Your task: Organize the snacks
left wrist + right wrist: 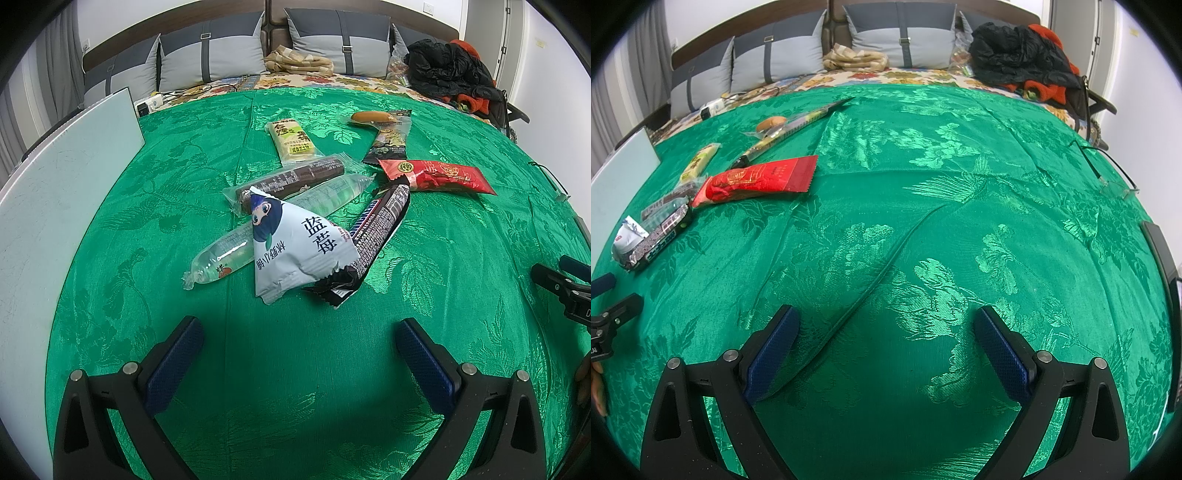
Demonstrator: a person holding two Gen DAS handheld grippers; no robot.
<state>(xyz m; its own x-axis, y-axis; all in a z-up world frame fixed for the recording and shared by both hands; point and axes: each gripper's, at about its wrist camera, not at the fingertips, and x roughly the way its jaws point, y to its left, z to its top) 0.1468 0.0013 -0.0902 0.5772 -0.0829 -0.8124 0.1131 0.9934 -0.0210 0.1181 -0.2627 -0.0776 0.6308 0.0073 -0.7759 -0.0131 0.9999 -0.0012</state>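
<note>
Eight wrapped snacks lie in a loose cluster on the green brocade cloth [295, 369] that covers the bed. Nearest the left gripper [299, 339] sits a white triangular blueberry pouch [295, 247], printed with a cartoon face. It rests on top of a clear jelly tube [218, 258] and touches a dark Snickers bar [373, 236] on its right side. A second clear tube [332, 194] lies behind the pouch, and beside that a brown roll in clear wrap [295, 177]. Farther back are a pale yellow-green cake bar [291, 142], a dark printed packet [391, 134] with a small sausage-shaped bun [369, 117] at its far end, and a red foil packet [439, 176] just right of the Snickers bar's far tip.

The left gripper hovers low over bare cloth short of the pouch, its blue-padded fingers [173, 362] spread wide with nothing between them. The right gripper [886, 336] is likewise spread wide and empty, over a creased stretch of cloth well to the right of the snacks; from its camera the red foil packet [757, 181] and the Snickers bar [657, 236] show at the far left. Each gripper's black body appears at the edge of the other's view.

A white board [62, 206] lies at the left edge of the cloth. Grey cushions [210, 51] line the headboard, with a folded beige blanket [299, 61] and a heap of black and orange clothing [450, 70] near them.
</note>
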